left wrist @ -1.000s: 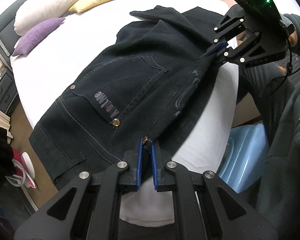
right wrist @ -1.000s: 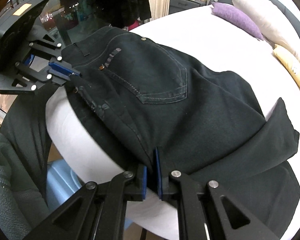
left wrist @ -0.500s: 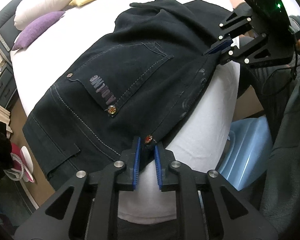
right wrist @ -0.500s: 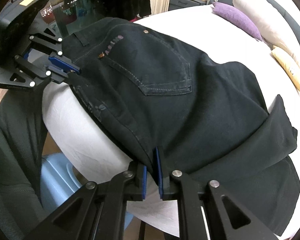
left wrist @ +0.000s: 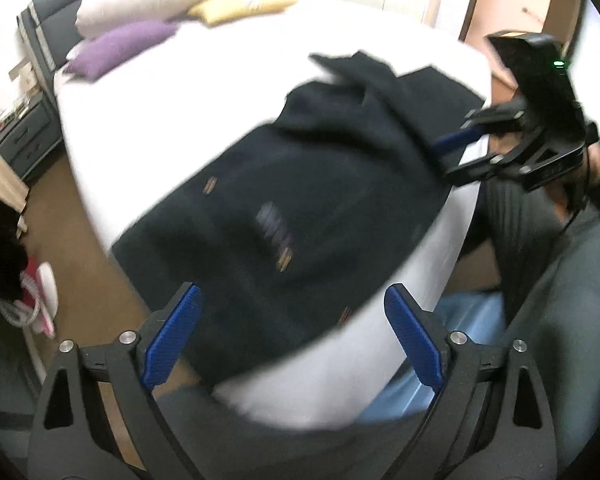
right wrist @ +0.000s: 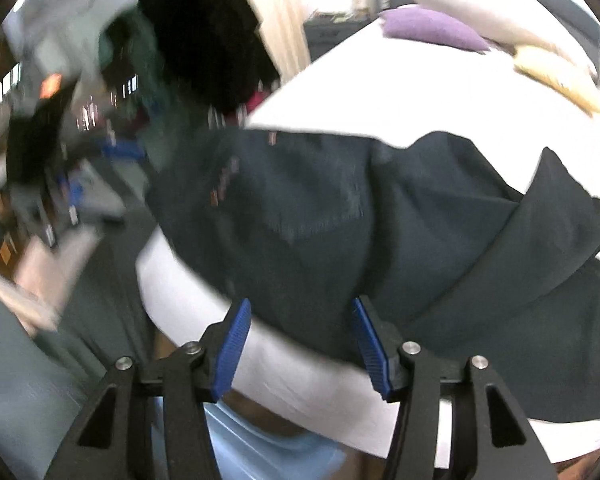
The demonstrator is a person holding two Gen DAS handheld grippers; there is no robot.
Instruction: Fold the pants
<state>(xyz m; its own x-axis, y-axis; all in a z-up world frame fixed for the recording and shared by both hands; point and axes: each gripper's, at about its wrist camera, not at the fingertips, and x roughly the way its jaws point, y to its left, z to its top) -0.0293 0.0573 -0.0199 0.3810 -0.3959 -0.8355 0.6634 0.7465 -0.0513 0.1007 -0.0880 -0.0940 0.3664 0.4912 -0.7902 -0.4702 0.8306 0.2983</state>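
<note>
The dark jeans (left wrist: 308, 200) lie on the white bed (left wrist: 204, 76), back pocket up, with the near edge hanging over the bed's side; they also show in the right wrist view (right wrist: 380, 216). My left gripper (left wrist: 294, 338) is open and empty, a little back from the waistband end. My right gripper (right wrist: 300, 346) is open and empty at the jeans' near edge; in the left wrist view (left wrist: 460, 140) it sits by the leg end. Both views are motion-blurred.
Purple (left wrist: 120, 46), white (left wrist: 152, 0) and yellow (left wrist: 240, 4) pillows lie at the head of the bed. A light blue bin (left wrist: 460, 320) stands on the floor beside the bed. A grey nightstand (left wrist: 24, 136) stands at the left. The person's dark-clad legs are close by.
Both grippers have let go of the jeans' near edge and opened wide. Both have pulled back from the fabric, and the jeans now rest on the bed.
</note>
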